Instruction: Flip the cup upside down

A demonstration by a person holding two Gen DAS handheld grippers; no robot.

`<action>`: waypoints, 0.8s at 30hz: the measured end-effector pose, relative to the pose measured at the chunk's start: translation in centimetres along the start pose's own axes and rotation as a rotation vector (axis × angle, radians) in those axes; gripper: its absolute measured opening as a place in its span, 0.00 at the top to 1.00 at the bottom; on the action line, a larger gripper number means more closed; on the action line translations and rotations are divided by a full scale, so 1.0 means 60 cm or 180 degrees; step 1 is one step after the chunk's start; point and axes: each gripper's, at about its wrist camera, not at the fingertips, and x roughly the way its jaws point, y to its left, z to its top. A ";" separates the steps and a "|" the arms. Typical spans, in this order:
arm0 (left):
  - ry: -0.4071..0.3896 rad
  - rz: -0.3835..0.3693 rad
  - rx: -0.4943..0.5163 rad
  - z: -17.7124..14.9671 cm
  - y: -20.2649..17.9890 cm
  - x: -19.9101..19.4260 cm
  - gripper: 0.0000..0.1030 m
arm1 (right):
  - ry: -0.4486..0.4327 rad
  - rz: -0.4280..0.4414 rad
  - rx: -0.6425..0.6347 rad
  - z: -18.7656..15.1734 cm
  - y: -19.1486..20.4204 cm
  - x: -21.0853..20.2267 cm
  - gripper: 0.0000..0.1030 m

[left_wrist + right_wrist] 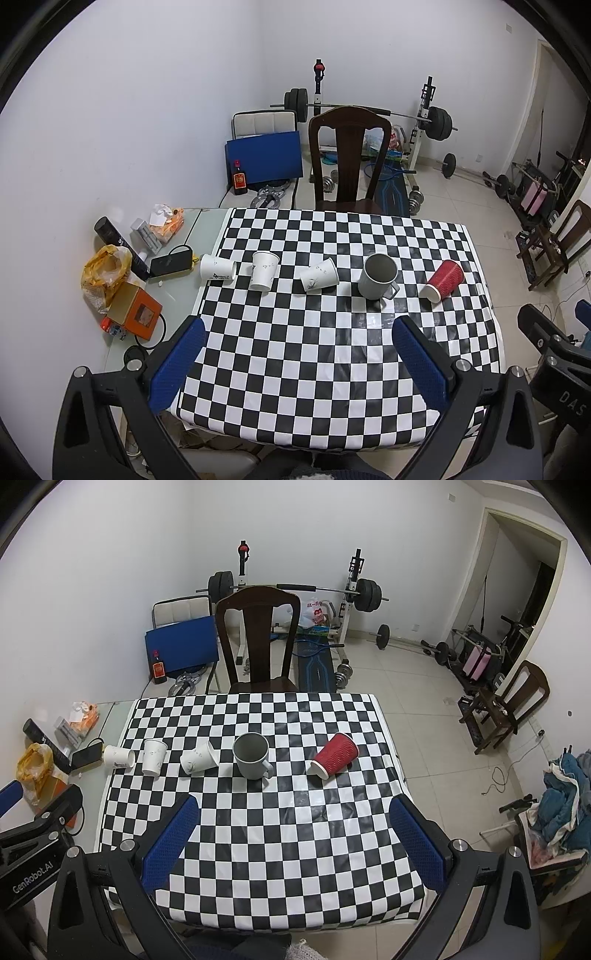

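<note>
A: We see the left gripper (299, 354) with its blue pads (177, 369) spread wide. It holds nothing and touches nothing.

B: We see the right gripper (295, 834) spread wide too, with nothing in it. Both hang above the checkered cloth (280, 849).

A: We see five cups in a row far ahead. The gray mug (377, 276) stands up. The red cup (335, 755) lies on its side, at the right end of the row.

B: One white cup (263, 270) stands up, and two lie tipped.
</note>
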 end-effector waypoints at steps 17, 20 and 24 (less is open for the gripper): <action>0.0002 -0.0014 -0.0009 0.000 0.000 0.000 0.00 | 0.0004 -0.0061 -0.0012 -0.015 0.009 -0.011 0.00; 0.0004 -0.0011 -0.0013 0.000 0.001 0.001 0.00 | 0.0009 -0.0069 -0.0015 -0.011 0.011 -0.009 0.00; 0.0005 -0.0021 -0.0019 0.000 0.001 0.000 0.00 | -0.0003 -0.0070 -0.0016 -0.008 0.012 -0.009 0.00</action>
